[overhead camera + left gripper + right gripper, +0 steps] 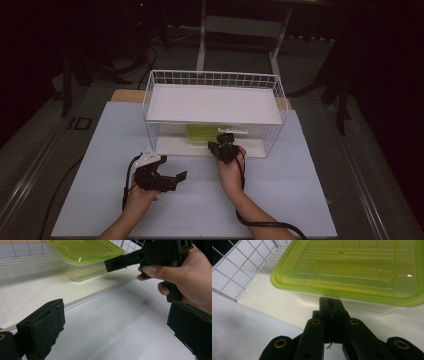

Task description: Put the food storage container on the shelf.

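— How does the left gripper point(181, 176) sit?
— Low over the table, held in the left hand point(141, 196), jaws spread wide and pointing right.
— And the right gripper point(223, 144)?
— Forward of the left one, in the right hand point(231, 172), forearm stretched ahead. Its jaws are pressed together, nothing between them.

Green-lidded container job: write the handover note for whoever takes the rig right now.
Right gripper: jaws shut with nothing between them, tips at the near side of the green-lidded container.
Left gripper: open, empty, over the table in front of the wire rack.
Container: on the rack's lower shelf, lid on.
Done: right gripper brought up to the container.
Left, probably: grasp it and bring it out.
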`<action>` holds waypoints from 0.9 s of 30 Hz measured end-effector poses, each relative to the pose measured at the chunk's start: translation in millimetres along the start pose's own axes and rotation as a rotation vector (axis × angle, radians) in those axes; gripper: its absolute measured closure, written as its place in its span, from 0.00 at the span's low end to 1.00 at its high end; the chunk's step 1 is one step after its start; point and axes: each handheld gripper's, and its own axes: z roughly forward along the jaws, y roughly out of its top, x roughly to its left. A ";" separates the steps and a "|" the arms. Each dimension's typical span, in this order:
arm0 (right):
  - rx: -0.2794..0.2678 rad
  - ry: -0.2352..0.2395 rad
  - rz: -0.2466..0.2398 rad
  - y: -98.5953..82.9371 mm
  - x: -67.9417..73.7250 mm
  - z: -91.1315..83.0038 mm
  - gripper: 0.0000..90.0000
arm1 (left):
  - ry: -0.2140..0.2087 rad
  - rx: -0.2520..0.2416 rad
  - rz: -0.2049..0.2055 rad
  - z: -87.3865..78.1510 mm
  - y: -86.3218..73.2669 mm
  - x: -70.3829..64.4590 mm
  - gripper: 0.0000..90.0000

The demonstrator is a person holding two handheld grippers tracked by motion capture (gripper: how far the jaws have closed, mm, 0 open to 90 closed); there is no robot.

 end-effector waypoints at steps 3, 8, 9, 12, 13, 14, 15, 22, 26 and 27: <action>0.003 -0.005 0.013 1.4 1.0 2.1 0.99 | 0.001 -0.003 -0.003 -1.1 -0.4 0.0 0.02; -0.015 -0.014 0.018 3.4 -0.2 4.7 0.99 | -0.002 -0.005 -0.013 -2.5 -1.5 1.0 0.02; -0.019 -0.017 0.022 3.7 -0.6 5.0 0.99 | -0.004 -0.006 -0.013 -2.7 -1.7 1.1 0.02; -0.022 -0.018 0.025 4.6 -1.1 7.2 0.99 | -0.003 -0.004 -0.004 -3.2 -1.8 0.7 0.02; -0.022 -0.018 0.026 5.1 -1.4 7.5 0.99 | 0.000 -0.004 0.000 -3.3 -1.7 0.3 0.02; -0.020 -0.018 0.029 5.6 -1.7 7.9 0.99 | 0.001 -0.003 0.002 -3.5 -1.5 0.0 0.02; -0.018 -0.014 0.031 5.9 -2.0 8.3 0.99 | 0.000 -0.005 0.002 -3.6 -1.4 -0.1 0.02; -0.017 0.012 0.052 2.2 1.6 0.8 0.95 | 0.009 -0.008 0.017 -4.2 -0.6 0.2 0.02; -0.039 0.015 -0.012 -3.2 5.0 -7.1 0.93 | 0.011 -0.019 0.028 -4.8 1.0 -0.7 0.02; -0.039 0.015 -0.012 -3.2 5.0 -7.1 0.93 | 0.014 -0.023 0.037 -4.5 1.2 -1.3 0.02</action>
